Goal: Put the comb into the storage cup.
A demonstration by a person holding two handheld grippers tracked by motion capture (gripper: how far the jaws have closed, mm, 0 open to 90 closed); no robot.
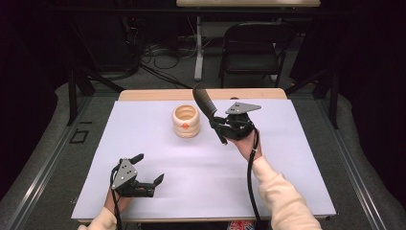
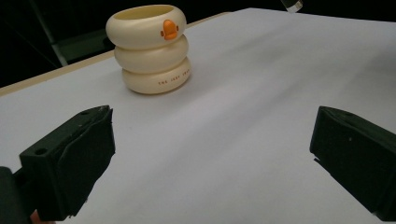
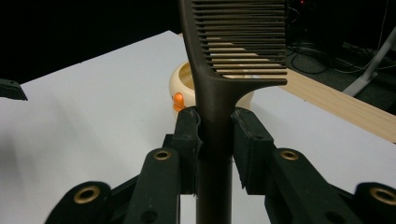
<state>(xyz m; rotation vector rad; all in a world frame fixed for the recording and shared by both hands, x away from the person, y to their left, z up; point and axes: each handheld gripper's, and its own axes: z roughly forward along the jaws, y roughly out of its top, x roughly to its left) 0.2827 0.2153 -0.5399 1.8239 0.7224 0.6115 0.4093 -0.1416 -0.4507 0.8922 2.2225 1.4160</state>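
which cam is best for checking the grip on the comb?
The right gripper view: the right gripper has both pads pressed on the handle of the comb, teeth up, seen close. The high view shows the comb small, raised beside the cream holder. The left gripper view gives the holder.

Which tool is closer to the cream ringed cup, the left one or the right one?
Right. The right tool, shut on the comb, is just beside the cream ringed cup. The left tool sits open near the table's front edge, well apart.

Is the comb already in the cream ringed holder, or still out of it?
Out. The right gripper clamps the comb by its handle, raised beside the holder, whose opening looks empty.
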